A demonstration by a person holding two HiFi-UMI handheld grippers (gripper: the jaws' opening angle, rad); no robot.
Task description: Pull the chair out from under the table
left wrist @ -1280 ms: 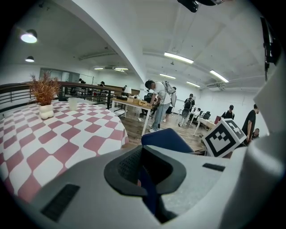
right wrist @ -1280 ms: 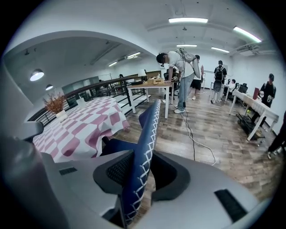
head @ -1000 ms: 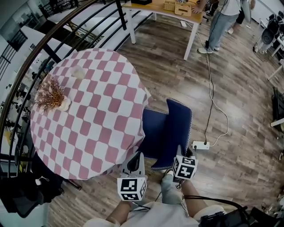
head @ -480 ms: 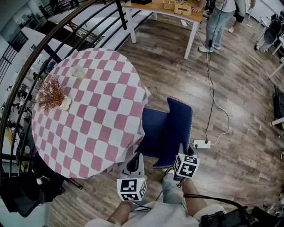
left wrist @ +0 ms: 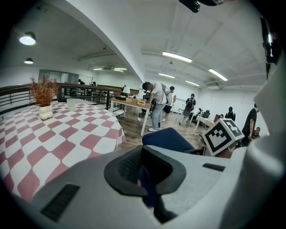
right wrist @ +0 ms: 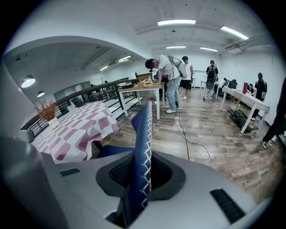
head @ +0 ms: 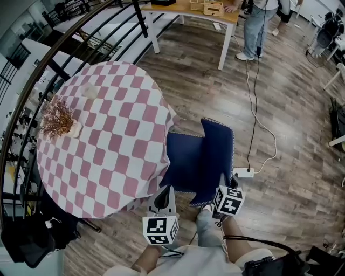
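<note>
A blue chair [head: 188, 159] stands with its seat partly under the round table's pink-and-white checked cloth [head: 108, 135]. Its backrest [head: 218, 151] faces away from the table. My right gripper [head: 221, 180] sits on the backrest's near edge. In the right gripper view the white-stitched edge [right wrist: 144, 134] runs up between the jaws of that gripper [right wrist: 140, 179]; they have just been closing and press on it. My left gripper [head: 164, 190] is at the seat's near corner by the cloth's hem. In the left gripper view a blue strip fills the narrow gap of that gripper [left wrist: 149, 188].
A dried plant in a white vase [head: 60, 118] and a white cup [head: 90, 91] stand on the table. A black railing [head: 64, 54] curves behind it. A power strip [head: 243, 172] with a cable lies on the wood floor right of the chair. A person [head: 256, 27] stands at a far wooden table [head: 199, 11].
The right gripper has shifted slightly along with the backrest, and a little more of the seat shows beyond the cloth. The left gripper has hardly moved.
</note>
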